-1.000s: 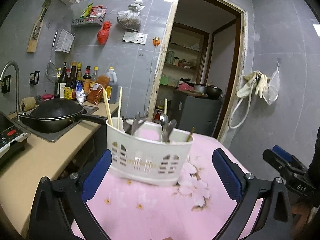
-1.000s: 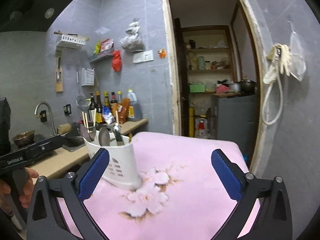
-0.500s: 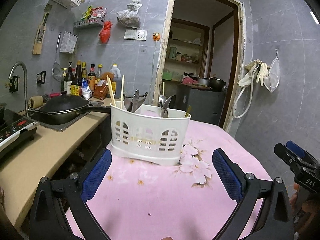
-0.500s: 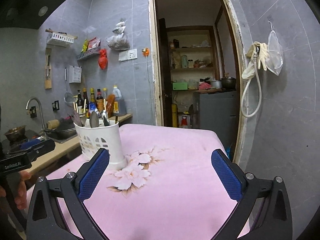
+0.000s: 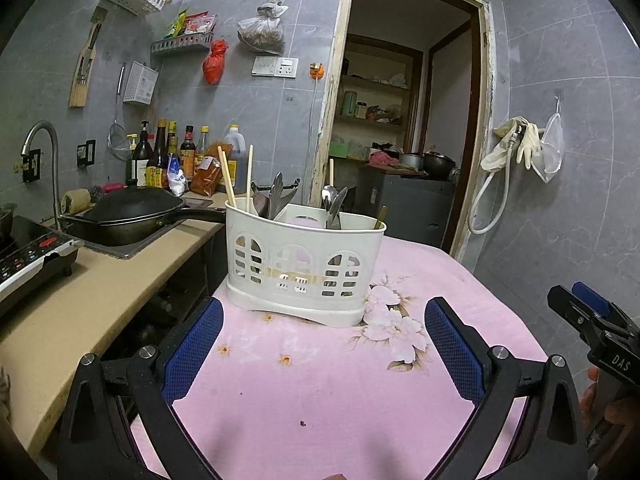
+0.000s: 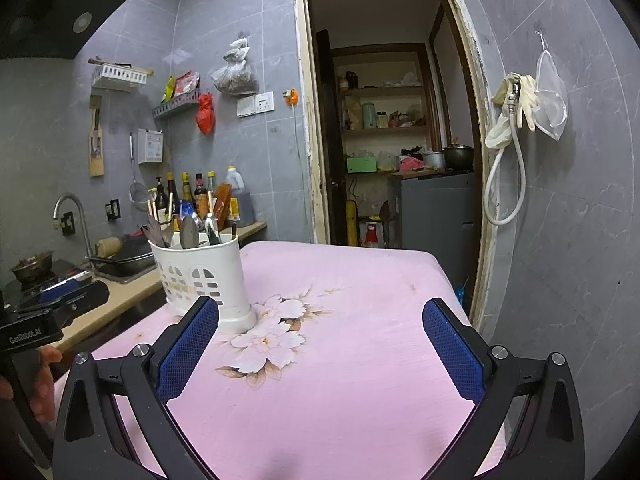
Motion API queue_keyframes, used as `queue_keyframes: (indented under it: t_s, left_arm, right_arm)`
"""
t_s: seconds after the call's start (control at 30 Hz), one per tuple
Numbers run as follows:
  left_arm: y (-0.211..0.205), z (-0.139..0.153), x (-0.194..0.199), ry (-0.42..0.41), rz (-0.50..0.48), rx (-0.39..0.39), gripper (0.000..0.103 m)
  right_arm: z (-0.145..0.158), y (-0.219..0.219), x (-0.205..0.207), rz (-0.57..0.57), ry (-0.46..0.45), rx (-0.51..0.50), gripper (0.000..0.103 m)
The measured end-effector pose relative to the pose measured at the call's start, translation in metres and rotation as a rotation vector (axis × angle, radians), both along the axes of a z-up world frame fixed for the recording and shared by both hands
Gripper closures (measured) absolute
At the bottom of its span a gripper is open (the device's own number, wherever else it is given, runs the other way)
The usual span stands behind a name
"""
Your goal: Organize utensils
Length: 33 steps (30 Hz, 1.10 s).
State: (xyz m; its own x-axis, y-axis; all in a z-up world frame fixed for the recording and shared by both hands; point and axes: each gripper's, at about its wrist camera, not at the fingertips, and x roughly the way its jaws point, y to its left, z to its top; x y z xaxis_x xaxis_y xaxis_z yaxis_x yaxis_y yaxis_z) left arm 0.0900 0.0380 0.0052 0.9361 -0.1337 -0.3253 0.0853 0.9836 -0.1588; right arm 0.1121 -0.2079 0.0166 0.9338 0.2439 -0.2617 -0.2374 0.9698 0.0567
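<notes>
We held both the left hand-held gripper [image 5: 320, 350] and the right hand-held gripper [image 6: 320, 350] wide open and empty. The utensil basket [image 5: 304, 270] stood upright on the pink tabletop [image 5: 340, 392], utensils inside; we judged backing off without nudging it wisest.

Moderate, cool indoor light from overhead; ceiling fixture partly visible at top edge in left wrist view. Soft, faint shadows under white utensil caddy [image 5: 304, 268] on pink surface [image 5: 340, 392]. Doorway interior [image 6: 384, 140] dimmer than grey tiled walls. Mild sheen on wall tiles [image 6: 224, 12]; no harsh glare. Strong fisheye bending of door frame and walls; black vignette at all corners. Centre sharp; blue fingers [image 5: 454, 350] slightly soft; range hood [image 6: 60, 8] underexposed.
</notes>
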Motion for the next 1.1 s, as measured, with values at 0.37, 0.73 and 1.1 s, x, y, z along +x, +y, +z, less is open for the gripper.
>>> queue_keyframes:
  t_s: [0.37, 0.73, 1.1]
  left_arm:
    - [0.0, -0.0003, -0.0002, 0.001, 0.001, -0.002, 0.004]
    - [-0.0001, 0.0, -0.0002, 0.002, 0.001, 0.0, 0.004]
    - [0.0041, -0.0037, 0.0005, 0.012, 0.001, -0.006, 0.004]
  right_arm:
    - [-0.0008, 0.0, 0.0002, 0.002, 0.004, 0.004, 0.0]
    - [-0.0006, 0.0013, 0.0013, 0.003, 0.008, 0.005, 0.0]
    - [-0.0022, 0.0043, 0.001, 0.003, 0.018, 0.008, 0.0]
